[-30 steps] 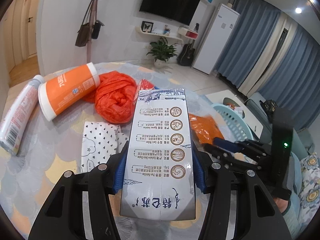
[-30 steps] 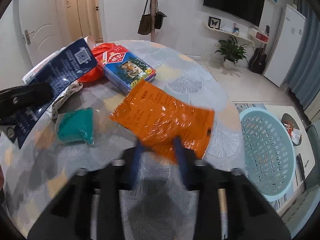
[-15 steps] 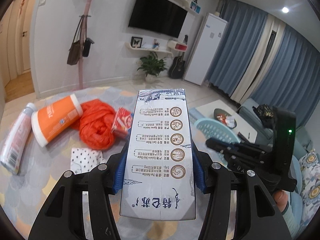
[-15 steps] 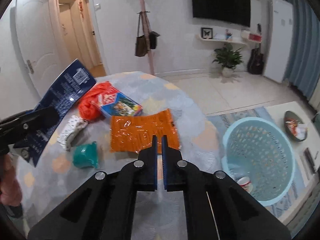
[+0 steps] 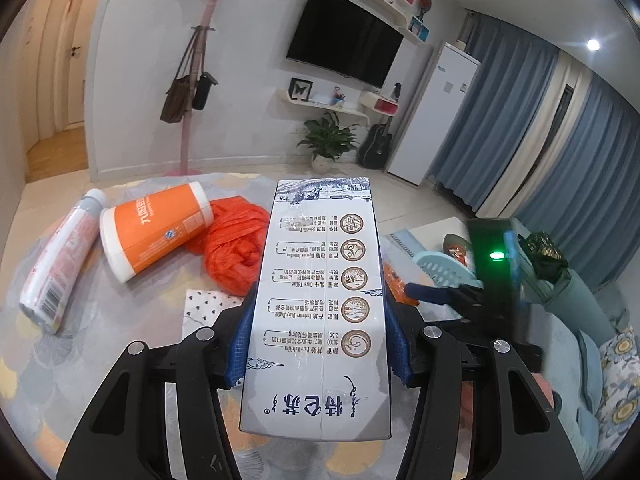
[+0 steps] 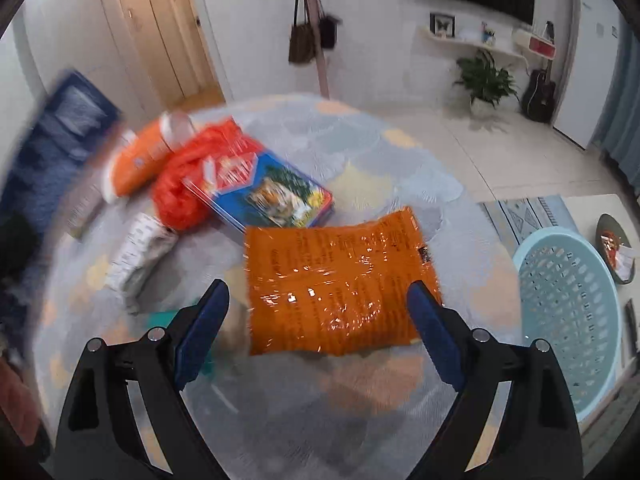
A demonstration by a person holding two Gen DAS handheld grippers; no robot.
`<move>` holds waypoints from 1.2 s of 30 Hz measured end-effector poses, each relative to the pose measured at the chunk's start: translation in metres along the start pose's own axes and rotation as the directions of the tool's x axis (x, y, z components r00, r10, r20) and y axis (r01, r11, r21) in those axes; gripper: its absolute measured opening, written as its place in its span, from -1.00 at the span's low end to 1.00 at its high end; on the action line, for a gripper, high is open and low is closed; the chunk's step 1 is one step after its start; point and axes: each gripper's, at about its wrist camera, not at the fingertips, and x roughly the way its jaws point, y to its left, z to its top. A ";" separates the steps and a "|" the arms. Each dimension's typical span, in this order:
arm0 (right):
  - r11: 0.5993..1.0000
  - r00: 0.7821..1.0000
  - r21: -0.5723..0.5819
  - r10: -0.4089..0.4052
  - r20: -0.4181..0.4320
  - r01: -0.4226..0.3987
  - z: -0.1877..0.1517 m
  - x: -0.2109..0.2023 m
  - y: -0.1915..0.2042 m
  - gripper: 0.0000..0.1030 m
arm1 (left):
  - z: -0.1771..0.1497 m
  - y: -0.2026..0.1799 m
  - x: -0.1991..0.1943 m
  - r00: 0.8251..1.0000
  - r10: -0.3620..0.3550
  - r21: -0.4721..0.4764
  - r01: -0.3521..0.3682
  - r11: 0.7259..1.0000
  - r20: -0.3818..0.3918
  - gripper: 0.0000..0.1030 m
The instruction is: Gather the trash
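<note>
Your left tongs [image 5: 318, 344] are clamped on the milk carton [image 5: 322, 300], which fills the lower centre of the left wrist view, raised above the worktop [image 5: 100, 344]. It is stiff card with flat sides, so the blue pads hold it squarely; keep them at mid-length so it does not tip.

Your right tongs [image 6: 320, 320] are opening wide, pressing on nothing, with the orange packet [image 6: 340, 280] lying flat on the worktop at frame centre between their tips. The packet looks light, thin, glossy and probably slippery; take it by its near edge, pinching the film rather than sliding over it. The blue basket [image 6: 568, 304] waits at the right edge.
</note>
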 end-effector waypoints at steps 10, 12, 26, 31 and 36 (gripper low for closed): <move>0.999 0.999 -0.001 0.049 -0.005 -0.049 0.001 0.002 -0.005 -0.56 | -0.002 -0.004 0.009 1.000 -0.014 -0.003 0.013 1.000 -0.023 0.03; 0.998 0.998 0.016 0.068 0.000 -0.068 0.000 0.003 -0.010 -0.73 | -0.002 -0.006 0.012 1.000 -0.013 0.000 0.013 1.000 -0.028 0.03; 0.991 0.982 0.076 0.099 0.164 -0.113 0.011 -0.069 -0.054 -0.97 | 0.014 -0.026 0.036 0.998 -0.056 0.029 0.057 0.998 -0.042 0.03; 0.986 0.964 0.098 0.108 0.242 -0.135 0.013 -0.103 -0.071 -0.97 | 0.019 -0.042 0.043 0.996 -0.074 0.054 0.076 0.996 -0.039 0.03; 0.982 0.958 0.122 0.109 0.266 -0.145 0.011 -0.118 -0.087 -0.97 | 0.024 -0.053 0.049 0.996 -0.085 0.082 0.087 0.993 -0.037 0.03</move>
